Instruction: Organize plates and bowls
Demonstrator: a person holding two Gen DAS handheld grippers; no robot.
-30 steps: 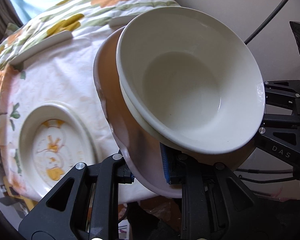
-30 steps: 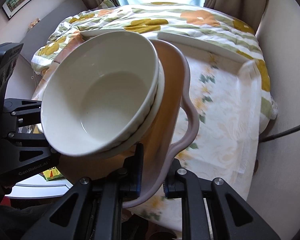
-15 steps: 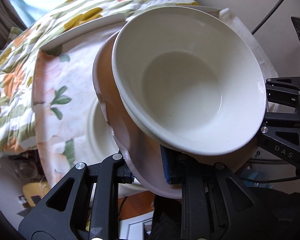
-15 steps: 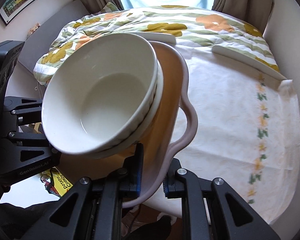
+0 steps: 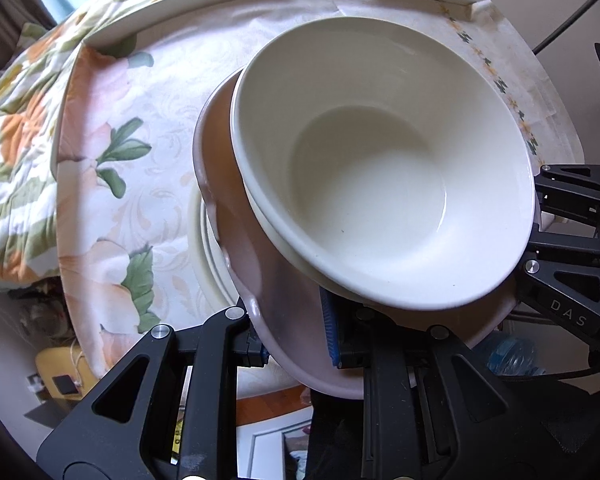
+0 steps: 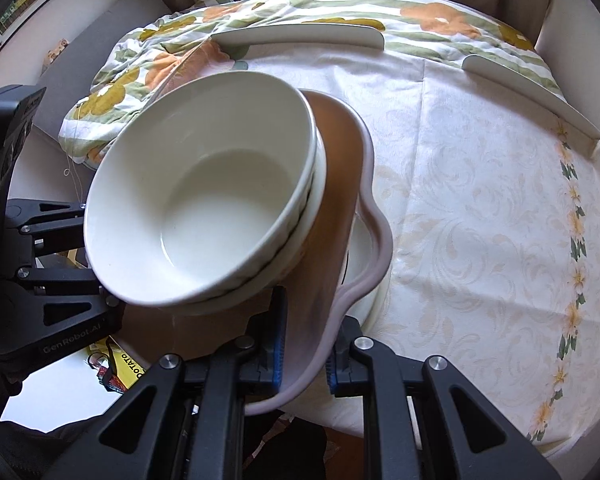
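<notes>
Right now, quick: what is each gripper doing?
Left gripper: closed on the pink plate rim, bowls stacked on it.
Right gripper: closed on the opposite rim of the same plate.

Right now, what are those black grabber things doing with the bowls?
A person is using two handheld grippers to carry a pink scalloped plate with two stacked white bowls on it. The left gripper and the right gripper each have their jaws clamped on the plate's rim, on opposite sides. The stack hangs above a table with a flowery tablecloth, right over a white plate lying there.
</notes>
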